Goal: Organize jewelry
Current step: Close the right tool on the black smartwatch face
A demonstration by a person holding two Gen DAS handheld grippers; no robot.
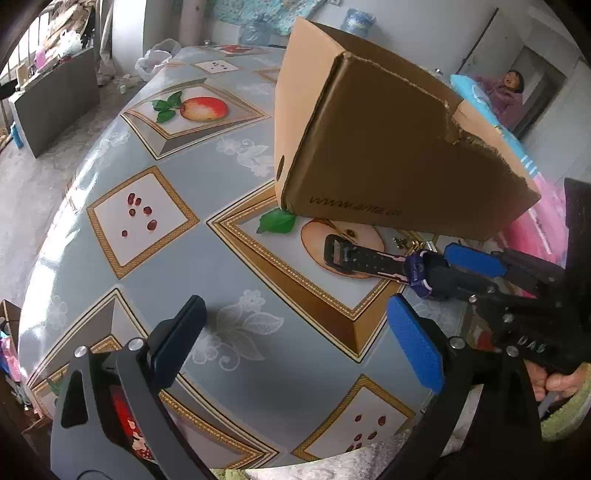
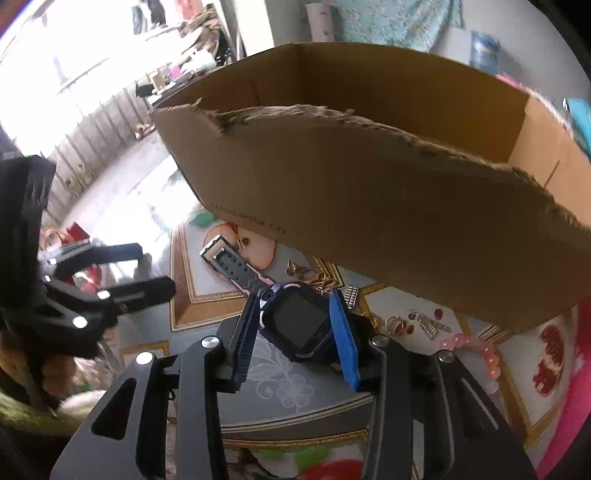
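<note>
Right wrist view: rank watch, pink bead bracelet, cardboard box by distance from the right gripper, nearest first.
1. watch: its face sits between the jaws of the right gripper.
2. pink bead bracelet: on the table, off to the right.
3. cardboard box: beyond both, filling the upper frame.

It looked like a lived-in home, part storeroom. The bench wore a household oilcloth printed with apples and pomegranate seeds. A torn cardboard box stood on it. Beyond, on the bare concrete floor, lay a plastic bag. A patterned cloth hung on the far wall, and a person sat in a doorway at far right.
</note>
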